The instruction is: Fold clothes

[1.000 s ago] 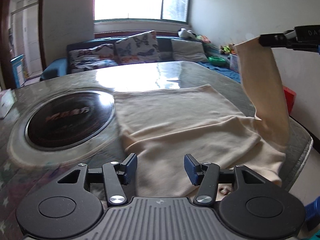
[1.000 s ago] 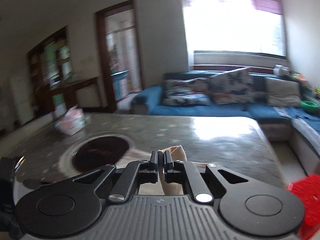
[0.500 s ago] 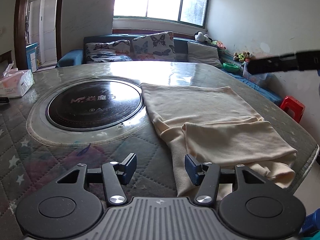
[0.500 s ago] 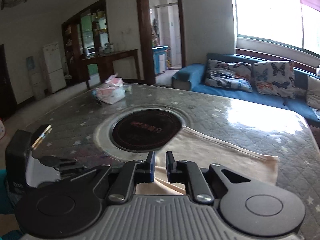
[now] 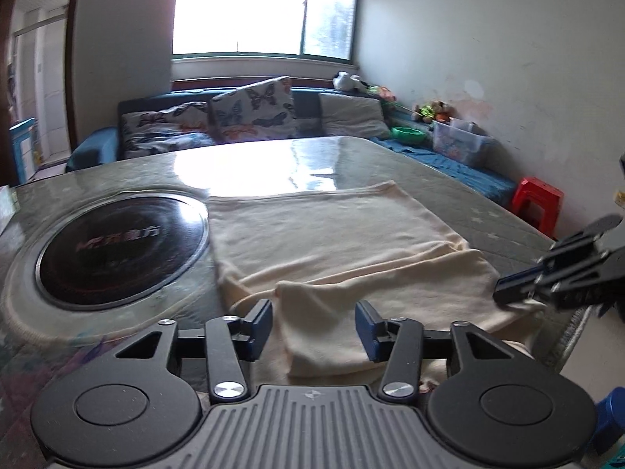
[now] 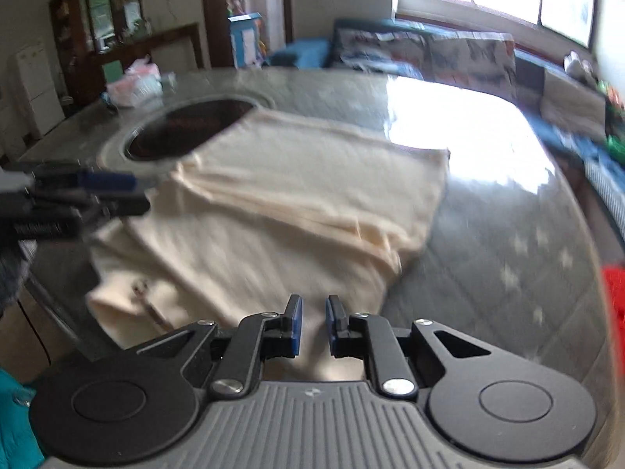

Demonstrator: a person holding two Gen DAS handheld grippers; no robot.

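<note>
A cream garment (image 5: 332, 242) lies on the table, its near part folded back over itself; it also shows in the right wrist view (image 6: 297, 203). My left gripper (image 5: 312, 326) is open and empty, low over the garment's near folded edge. My right gripper (image 6: 311, 324) is open by a narrow gap with nothing between the pads, above the garment's near right edge. It shows in the left wrist view (image 5: 519, 293) at the right, by the garment's corner. The left gripper shows in the right wrist view (image 6: 129, 191) at the left.
A round black induction cooktop (image 5: 117, 246) is set into the grey quilted table (image 5: 449, 179) left of the garment. A tissue pack (image 6: 133, 82) lies at the table's far side. A blue sofa (image 5: 234, 125) and a red stool (image 5: 537, 203) stand beyond the table.
The right gripper let go of the sleeve it held up; the sleeve now lies folded on the garment. The right gripper has come down to the garment's right corner. The left gripper stayed open.
</note>
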